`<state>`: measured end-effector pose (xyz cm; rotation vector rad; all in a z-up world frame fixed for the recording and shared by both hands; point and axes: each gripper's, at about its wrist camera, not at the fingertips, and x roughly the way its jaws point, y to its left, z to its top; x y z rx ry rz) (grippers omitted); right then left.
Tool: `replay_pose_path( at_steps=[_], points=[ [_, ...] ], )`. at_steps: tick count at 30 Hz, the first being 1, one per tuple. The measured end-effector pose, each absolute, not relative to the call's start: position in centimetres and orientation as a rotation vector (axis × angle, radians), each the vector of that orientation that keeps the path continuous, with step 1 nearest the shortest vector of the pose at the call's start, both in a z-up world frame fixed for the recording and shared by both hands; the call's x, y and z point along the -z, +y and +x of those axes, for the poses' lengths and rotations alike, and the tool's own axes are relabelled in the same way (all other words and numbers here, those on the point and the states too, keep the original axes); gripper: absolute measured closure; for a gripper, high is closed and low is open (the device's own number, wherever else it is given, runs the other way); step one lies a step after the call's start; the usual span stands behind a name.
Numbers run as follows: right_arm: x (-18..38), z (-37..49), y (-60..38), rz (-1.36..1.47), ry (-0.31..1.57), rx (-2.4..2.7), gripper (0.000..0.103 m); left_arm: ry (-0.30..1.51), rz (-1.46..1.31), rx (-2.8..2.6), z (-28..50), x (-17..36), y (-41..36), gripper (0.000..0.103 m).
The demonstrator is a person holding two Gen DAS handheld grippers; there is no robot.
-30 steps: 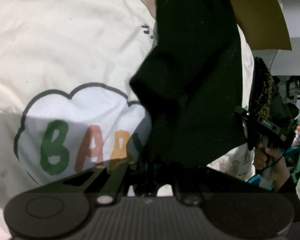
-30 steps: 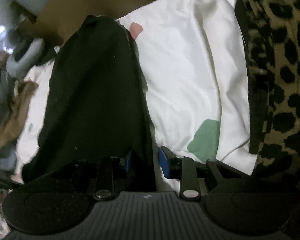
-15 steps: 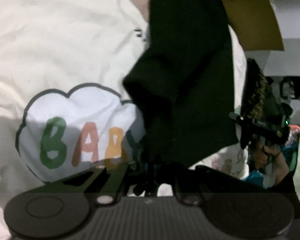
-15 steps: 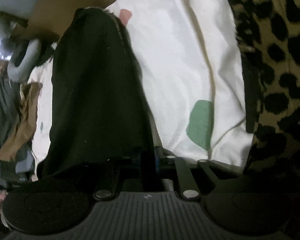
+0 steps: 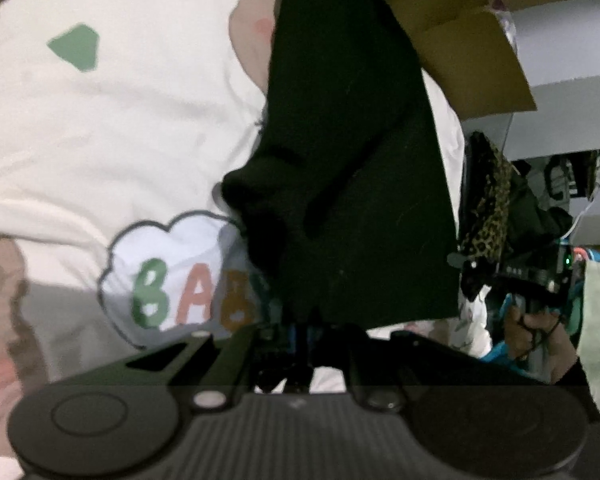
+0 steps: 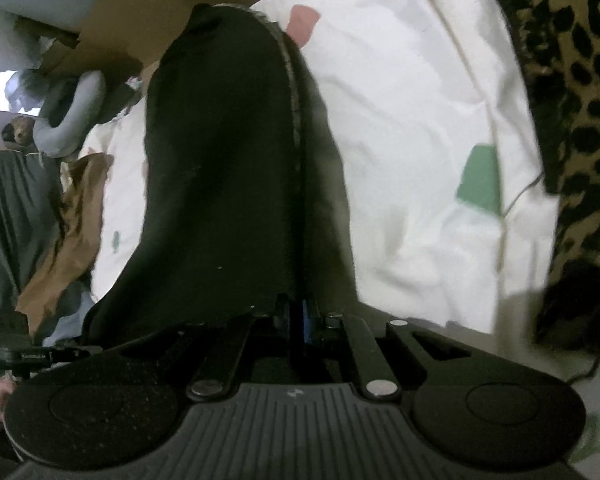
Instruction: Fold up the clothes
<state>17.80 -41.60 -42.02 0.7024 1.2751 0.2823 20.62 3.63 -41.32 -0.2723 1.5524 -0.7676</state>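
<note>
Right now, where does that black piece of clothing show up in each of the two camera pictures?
Left wrist view: the black garment hangs in the middle, from the top edge down to the left gripper.
Right wrist view: it fills centre-left, running up from the right gripper.
Shared landmark: the white sheet with a green patch, behind the garment in both.

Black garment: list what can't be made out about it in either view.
- Left wrist view: the black garment hangs over the left tool, hiding the pinch point; its top is cut off by the frame edge.
- Right wrist view: the garment's type is unclear, dark and blurred; the right tool covers its near edge.
- The quilt lettering is partly hidden by the garment.
</note>
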Motion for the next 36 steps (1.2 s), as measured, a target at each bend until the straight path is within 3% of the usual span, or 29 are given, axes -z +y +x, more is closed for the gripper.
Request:
replay_pose_path(
  at_steps=[9, 24, 27, 28, 36],
  points=[
    [42.2, 15.7, -38.1, 0.768, 1.304, -0.357, 0.100, 1.521, -0.220, 0.723, 21.4, 39.3, 6.8, 0.098],
    [45.4, 14.7, -39.4, 0.727, 1.347, -0.282, 0.100, 1.610, -0.275, 0.647, 18.8, 45.8, 8.2, 0.098],
    [46.5, 14.7, -39.5, 0.716, 1.356, -0.284, 0.096, 1.619, -0.284, 0.629, 19.0, 46.7, 8.5, 0.098],
    [46.9, 14.8, -39.6, 0.722, 1.358, -0.282, 0.088, 1.621, -0.285, 0.627, 19.1, 46.9, 8.5, 0.098],
    [48.6, 15.3, -40.5, 0.763, 1.372, -0.371, 0.086, 1.630, -0.283, 0.624, 19.5, 47.5, 8.7, 0.098]
  ],
)
